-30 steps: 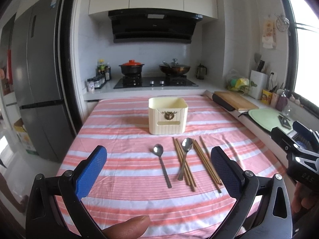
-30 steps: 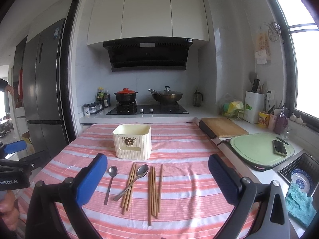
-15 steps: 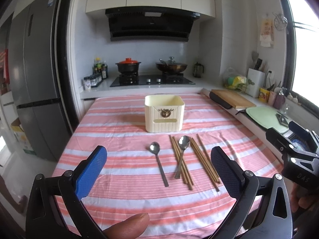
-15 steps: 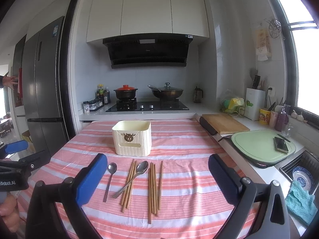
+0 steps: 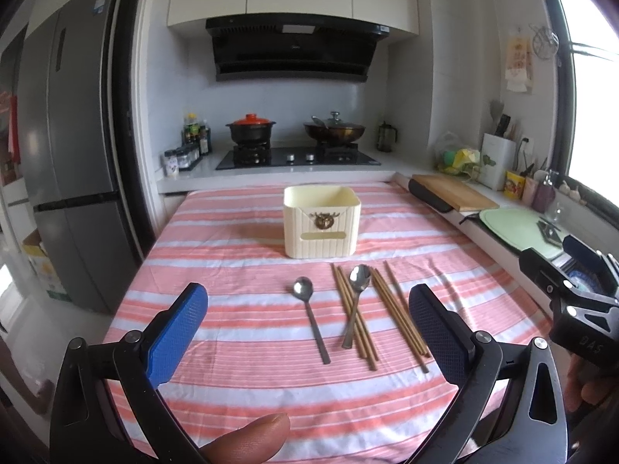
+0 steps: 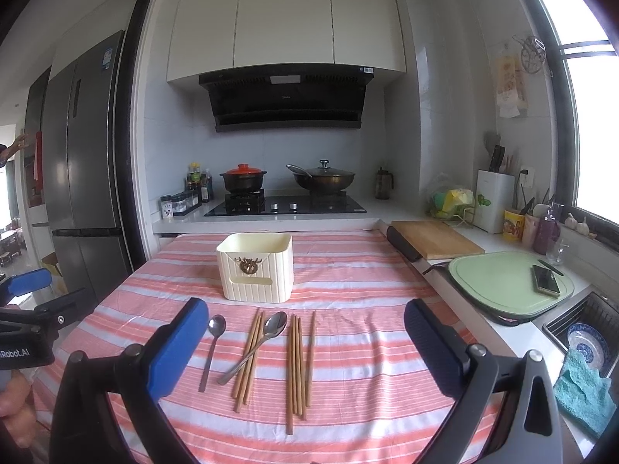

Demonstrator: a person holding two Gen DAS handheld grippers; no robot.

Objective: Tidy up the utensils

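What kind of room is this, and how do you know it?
Most likely a home kitchen: a gas stove with pots under a range hood, a tall refrigerator, and a sink by the window.

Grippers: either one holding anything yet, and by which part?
Nothing held. Left gripper and right gripper are both open and empty; spoons and chopsticks lie untouched on the table.
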